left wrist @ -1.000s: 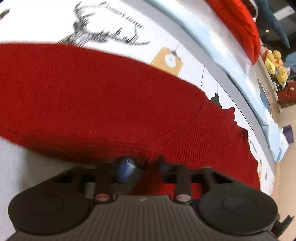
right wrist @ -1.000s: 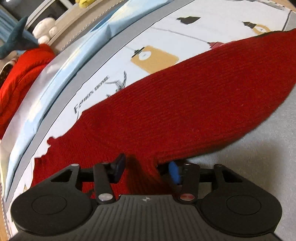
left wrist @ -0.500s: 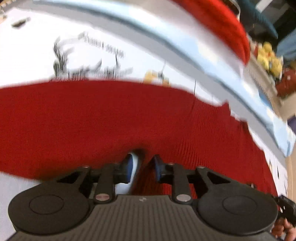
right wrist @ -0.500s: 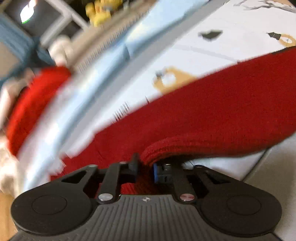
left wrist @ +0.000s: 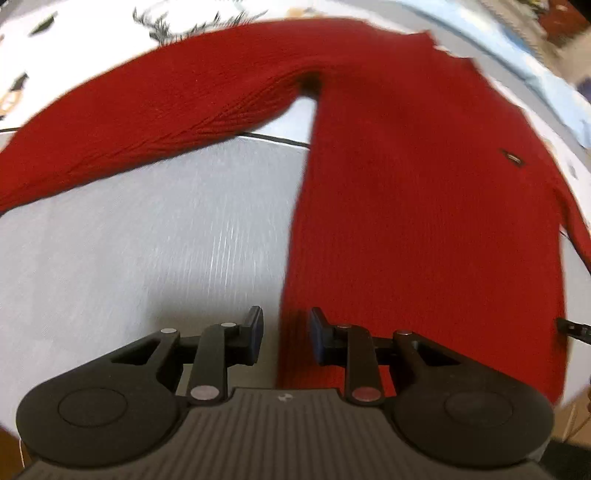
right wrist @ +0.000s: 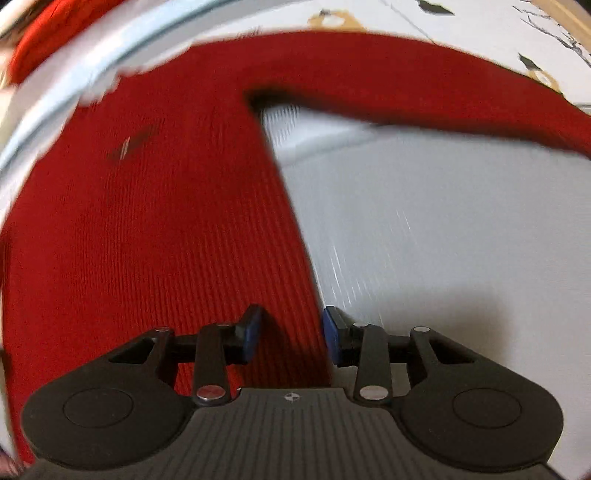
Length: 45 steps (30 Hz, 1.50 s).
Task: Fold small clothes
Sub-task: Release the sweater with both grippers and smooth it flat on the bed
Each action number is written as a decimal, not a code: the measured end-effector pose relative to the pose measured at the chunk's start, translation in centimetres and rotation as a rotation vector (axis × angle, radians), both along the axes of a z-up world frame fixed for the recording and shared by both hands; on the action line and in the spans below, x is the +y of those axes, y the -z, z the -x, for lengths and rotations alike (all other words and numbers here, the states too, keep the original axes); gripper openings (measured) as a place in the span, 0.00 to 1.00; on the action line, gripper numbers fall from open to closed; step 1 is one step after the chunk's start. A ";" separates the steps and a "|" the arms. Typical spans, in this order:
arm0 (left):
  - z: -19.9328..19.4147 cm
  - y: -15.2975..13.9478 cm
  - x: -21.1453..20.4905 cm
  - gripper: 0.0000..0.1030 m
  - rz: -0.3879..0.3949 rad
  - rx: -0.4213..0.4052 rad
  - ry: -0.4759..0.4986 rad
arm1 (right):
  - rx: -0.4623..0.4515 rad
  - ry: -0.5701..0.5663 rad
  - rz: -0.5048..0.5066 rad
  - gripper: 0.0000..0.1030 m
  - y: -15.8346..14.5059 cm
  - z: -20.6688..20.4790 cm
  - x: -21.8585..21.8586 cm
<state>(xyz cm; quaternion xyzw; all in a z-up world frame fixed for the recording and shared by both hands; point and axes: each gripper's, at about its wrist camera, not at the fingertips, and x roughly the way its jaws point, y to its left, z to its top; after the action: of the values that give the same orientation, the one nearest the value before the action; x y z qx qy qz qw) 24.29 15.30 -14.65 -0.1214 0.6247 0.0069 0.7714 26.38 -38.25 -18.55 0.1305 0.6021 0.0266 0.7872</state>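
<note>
The red sweater [left wrist: 424, 206] lies spread flat on the grey sheet [left wrist: 155, 236], its body running straight ahead of both tongs and one sleeve [left wrist: 159, 110] reaching off to the left of the left tongs, the other sleeve [right wrist: 424, 88] off to the right of the right tongs. A second ago each pair of tongs was pinching a fold of the knit close to the camera; now the left tongs [left wrist: 284, 338] stand parted with the sweater's left side edge passing between the blue pads, and the right tongs [right wrist: 291, 338] are likewise parted astride the right side edge, neither one squeezing cloth. That reads as a release after the garment was pulled out and laid smooth, so the spreading step looks done and the folding proper, likely a sleeve brought in over the body, seems to be what comes next. A small dark label [left wrist: 513, 159] sits on the chest ahead and to the right of the left tongs; its writing is too small and blurred to read. Beyond the sweater the printed bedcover [right wrist: 480, 22] shows drawings, but no legible words in these blurred views.
</note>
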 end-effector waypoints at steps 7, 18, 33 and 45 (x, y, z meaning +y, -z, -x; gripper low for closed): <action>8.1 -3.0 -0.3 0.32 0.053 -0.155 -0.023 | 0.005 0.144 -0.109 0.38 -0.2 7.0 -2.4; 9.1 -4.3 2.2 0.32 -0.018 -0.211 -0.124 | -0.287 -0.025 -0.318 0.26 -5.3 6.8 2.8; 7.9 -4.3 1.5 0.32 -0.037 -0.215 -0.085 | -0.109 0.092 -0.220 0.45 -2.1 6.5 3.2; 7.6 -3.9 0.7 0.32 -0.050 -0.203 -0.052 | -0.182 0.095 -0.244 0.08 -4.8 8.4 -1.6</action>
<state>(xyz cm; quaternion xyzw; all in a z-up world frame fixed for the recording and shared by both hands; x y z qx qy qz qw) 16.73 16.02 -10.78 -0.1182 0.5397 0.0304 0.8330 17.94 -39.87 -13.80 0.2505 0.5136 0.0739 0.8173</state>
